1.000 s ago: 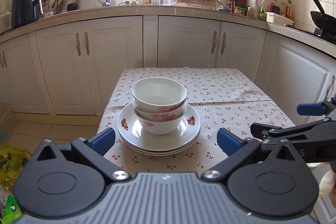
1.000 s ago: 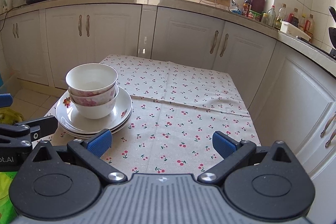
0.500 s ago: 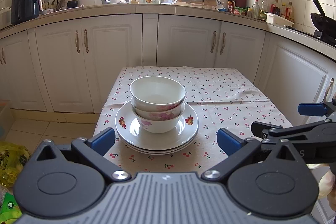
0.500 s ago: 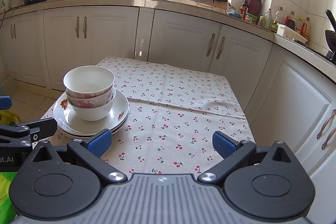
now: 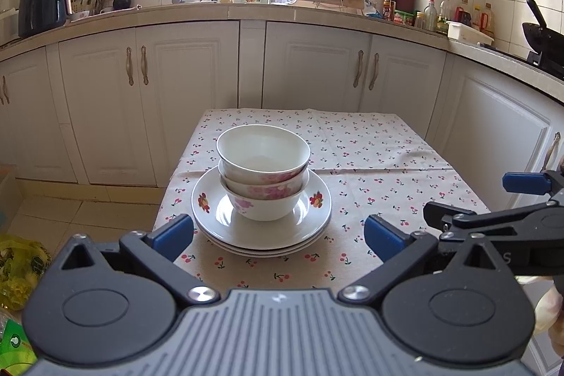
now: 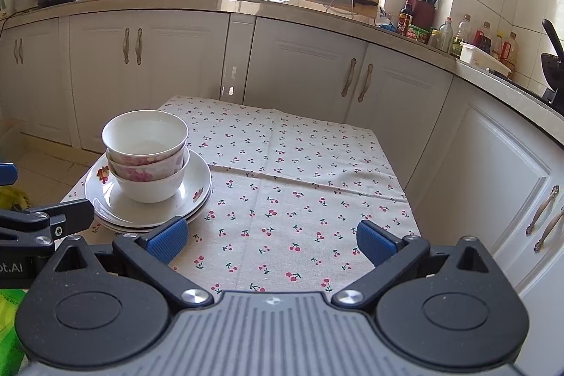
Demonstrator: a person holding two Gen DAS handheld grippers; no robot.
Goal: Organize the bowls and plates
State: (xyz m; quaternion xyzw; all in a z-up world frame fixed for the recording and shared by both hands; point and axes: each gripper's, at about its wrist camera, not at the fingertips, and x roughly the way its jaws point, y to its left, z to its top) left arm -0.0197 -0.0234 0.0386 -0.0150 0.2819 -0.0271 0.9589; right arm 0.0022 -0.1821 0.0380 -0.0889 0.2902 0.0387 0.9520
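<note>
Both the left gripper (image 5: 278, 233) and the right gripper (image 6: 269, 240) hang with jaws apart, holding nothing. Just ahead, three nested bowls (image 5: 263, 170) sit on stacked plates (image 5: 243, 235) on the table (image 6: 303, 185); the stacking looks finished, with nothing loose left.

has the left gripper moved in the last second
Yes. In the left wrist view the bowl stack and cupboards sit lower, showing more wall above: the left gripper rose or tilted up.
</note>
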